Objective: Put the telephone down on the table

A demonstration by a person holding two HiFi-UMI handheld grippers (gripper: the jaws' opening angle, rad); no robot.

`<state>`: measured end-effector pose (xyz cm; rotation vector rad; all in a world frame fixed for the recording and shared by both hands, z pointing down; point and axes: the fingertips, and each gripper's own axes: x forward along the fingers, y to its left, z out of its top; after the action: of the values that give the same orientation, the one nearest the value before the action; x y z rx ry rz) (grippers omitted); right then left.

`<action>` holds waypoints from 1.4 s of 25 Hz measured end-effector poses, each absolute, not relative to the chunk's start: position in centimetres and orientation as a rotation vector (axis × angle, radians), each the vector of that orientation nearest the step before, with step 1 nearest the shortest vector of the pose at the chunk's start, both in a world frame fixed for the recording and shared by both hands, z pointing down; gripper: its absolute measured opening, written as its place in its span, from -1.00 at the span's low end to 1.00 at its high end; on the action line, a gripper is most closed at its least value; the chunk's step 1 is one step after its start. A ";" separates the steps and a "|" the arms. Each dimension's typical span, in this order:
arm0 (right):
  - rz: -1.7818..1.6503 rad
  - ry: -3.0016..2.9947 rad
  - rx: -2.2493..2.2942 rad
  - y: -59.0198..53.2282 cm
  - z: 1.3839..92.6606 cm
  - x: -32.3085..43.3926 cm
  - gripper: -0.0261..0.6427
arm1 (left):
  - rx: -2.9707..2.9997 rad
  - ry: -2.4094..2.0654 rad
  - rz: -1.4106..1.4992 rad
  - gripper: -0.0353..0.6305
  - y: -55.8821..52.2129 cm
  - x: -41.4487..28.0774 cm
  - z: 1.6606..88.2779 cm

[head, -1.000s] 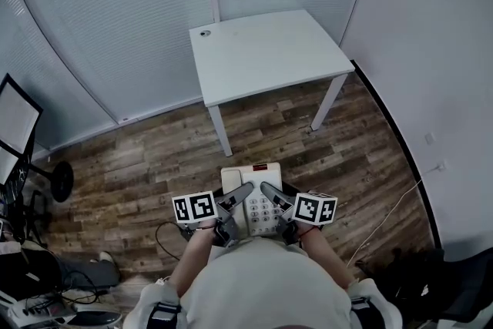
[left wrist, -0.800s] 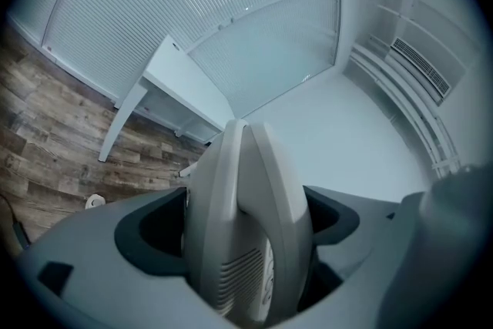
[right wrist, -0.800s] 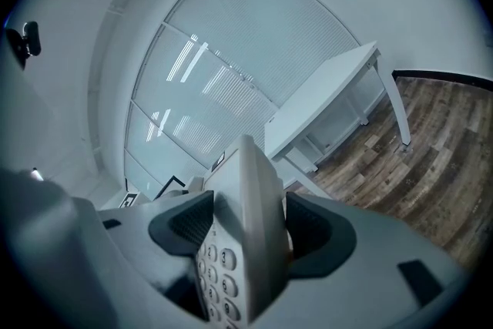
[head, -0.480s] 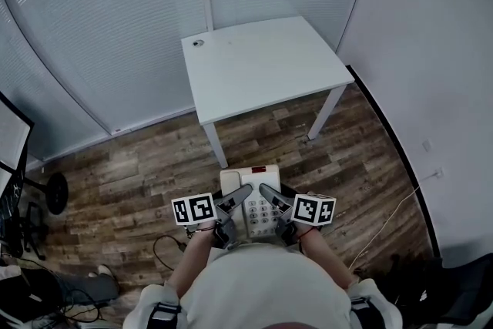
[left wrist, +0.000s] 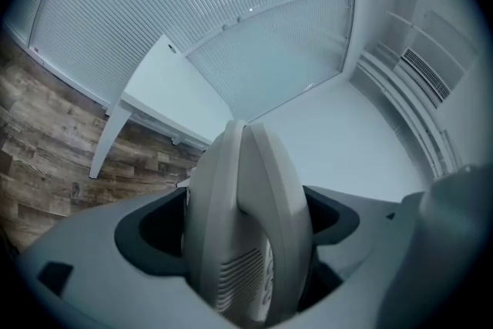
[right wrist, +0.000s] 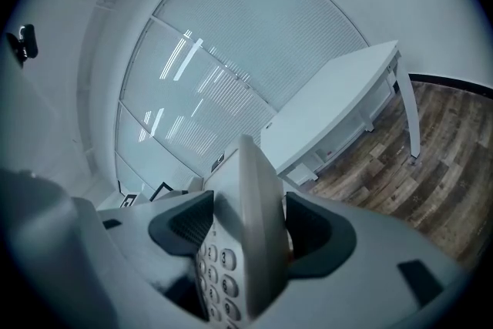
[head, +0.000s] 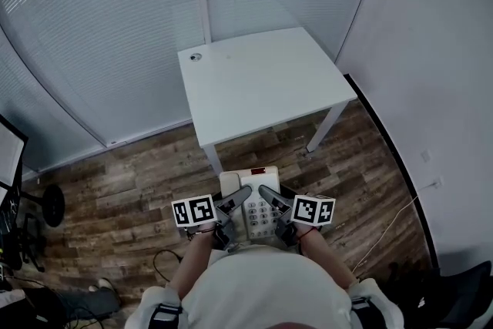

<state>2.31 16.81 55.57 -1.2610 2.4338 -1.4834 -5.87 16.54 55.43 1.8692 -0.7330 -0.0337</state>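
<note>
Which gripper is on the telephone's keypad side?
The right gripper: number keys show between its jaws. The left gripper clamps the telephone's handset side.

The telephone [head: 250, 179] hangs over the floor [head: 139, 181] just before the person, its left edge between the jaws of the left gripper [head: 239, 198] and its right edge between the jaws of the right gripper [head: 267, 195]. Ahead of it, apart, stands the table [head: 262, 81], its back edge along the blinds [head: 100, 35], the wall [head: 431, 50] at its right and a grommet [head: 195, 56] in its back left corner. Far left on the floor is what may be a stand base [head: 52, 209], and at right lies a cable [head: 393, 223].
</note>
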 end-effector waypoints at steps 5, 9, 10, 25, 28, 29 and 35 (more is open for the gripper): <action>-1.487 2.431 -1.270 13.3 55.3 1.4 -0.01 | 1.863 -0.726 -0.034 0.39 13.0 -6.8 55.2; -1.486 2.432 -1.284 10.6 55.3 0.6 -0.01 | 1.863 -0.719 -0.038 0.39 10.3 -7.5 55.3; -1.485 2.431 -1.287 9.9 55.3 0.5 -0.01 | 1.863 -0.716 -0.039 0.39 9.6 -7.7 55.3; -1.460 2.382 -1.336 0.9 55.3 -2.5 -0.01 | 1.891 -0.668 -0.008 0.39 0.2 -10.6 55.2; -1.461 2.373 -1.349 -0.6 55.4 -2.9 -0.01 | 1.892 -0.656 -0.004 0.39 -1.4 -11.0 55.4; -1.462 2.371 -1.353 -1.0 55.4 -3.0 -0.01 | 1.892 -0.652 -0.004 0.39 -1.8 -11.1 55.3; -1.472 2.375 -1.372 -2.1 55.4 -3.1 -0.01 | 1.881 -0.631 -0.016 0.39 -2.9 -11.2 55.5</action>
<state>-3.15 -2.10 55.40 -1.3720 2.3754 -1.4723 -11.19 -2.91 55.52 1.8814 -0.6313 -0.0156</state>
